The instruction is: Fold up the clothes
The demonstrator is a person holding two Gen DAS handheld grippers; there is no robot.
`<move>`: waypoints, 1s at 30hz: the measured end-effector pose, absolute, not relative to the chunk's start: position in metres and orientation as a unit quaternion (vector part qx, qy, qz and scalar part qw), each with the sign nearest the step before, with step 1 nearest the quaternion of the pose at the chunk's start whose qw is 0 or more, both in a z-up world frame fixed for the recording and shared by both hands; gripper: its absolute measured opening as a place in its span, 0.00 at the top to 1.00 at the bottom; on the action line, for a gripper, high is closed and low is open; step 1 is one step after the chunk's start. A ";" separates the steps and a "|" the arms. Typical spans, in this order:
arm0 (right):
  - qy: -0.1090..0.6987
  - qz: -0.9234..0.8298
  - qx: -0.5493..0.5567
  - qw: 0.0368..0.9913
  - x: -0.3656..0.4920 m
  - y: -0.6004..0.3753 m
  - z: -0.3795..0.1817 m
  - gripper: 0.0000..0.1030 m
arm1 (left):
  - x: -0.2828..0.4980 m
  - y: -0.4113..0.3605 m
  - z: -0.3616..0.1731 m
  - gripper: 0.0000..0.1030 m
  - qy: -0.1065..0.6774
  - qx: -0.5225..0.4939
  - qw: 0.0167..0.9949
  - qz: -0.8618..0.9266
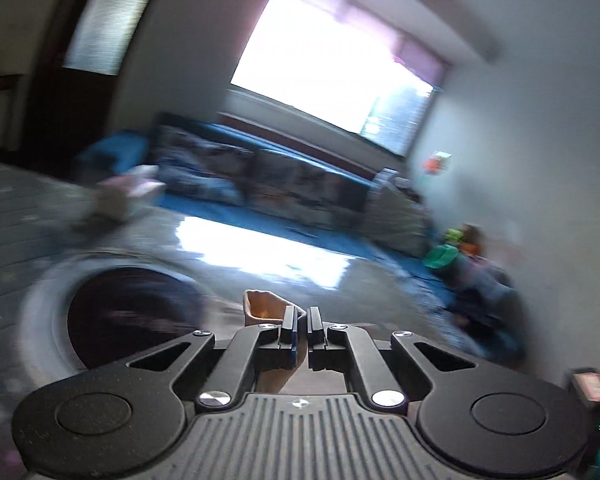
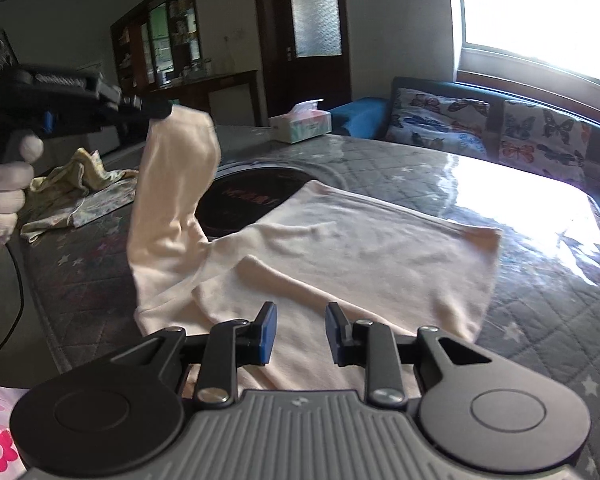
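The fold looks to be under way: a cream garment (image 2: pixel 340 248) lies spread on the quilted table (image 2: pixel 540 312), and its left part is lifted high by the left gripper (image 2: pixel 156 111), so the next move is probably to carry that part rightward over the flat body and lay it down evenly. The left gripper is clamped on the cloth, its jaws nearly together. The right gripper (image 2: pixel 301 334) hovers just above the near edge, jaws apart, holding nothing.

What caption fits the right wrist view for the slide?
Left tool lifts one end of the cream garment off the quilted table; right tool hovers open above it.
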State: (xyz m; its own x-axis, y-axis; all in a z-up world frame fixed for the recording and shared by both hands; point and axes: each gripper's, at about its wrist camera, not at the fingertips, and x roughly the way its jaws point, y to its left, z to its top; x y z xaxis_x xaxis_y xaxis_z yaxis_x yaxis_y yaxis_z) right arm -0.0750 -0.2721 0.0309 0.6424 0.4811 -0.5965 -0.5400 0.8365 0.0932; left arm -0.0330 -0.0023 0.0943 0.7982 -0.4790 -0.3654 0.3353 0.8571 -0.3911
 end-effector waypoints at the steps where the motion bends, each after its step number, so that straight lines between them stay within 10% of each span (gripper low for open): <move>1: 0.315 0.277 -0.043 0.907 -0.075 -0.277 0.031 0.75 | -0.033 -0.014 0.096 0.95 0.233 -0.153 0.931 -0.238; 15: 0.330 0.226 -0.023 0.916 -0.076 -0.314 0.024 0.75 | -0.022 -0.107 0.034 0.89 0.327 -0.117 0.864 -0.365; 19: 0.333 0.218 -0.024 0.917 -0.073 -0.315 0.023 0.75 | -0.024 -0.097 0.019 0.73 0.346 -0.107 0.857 -0.368; 30: 0.342 0.242 -0.033 0.907 -0.058 -0.295 0.021 0.75 | 0.003 -0.016 -0.008 0.75 0.372 -0.116 0.881 -0.268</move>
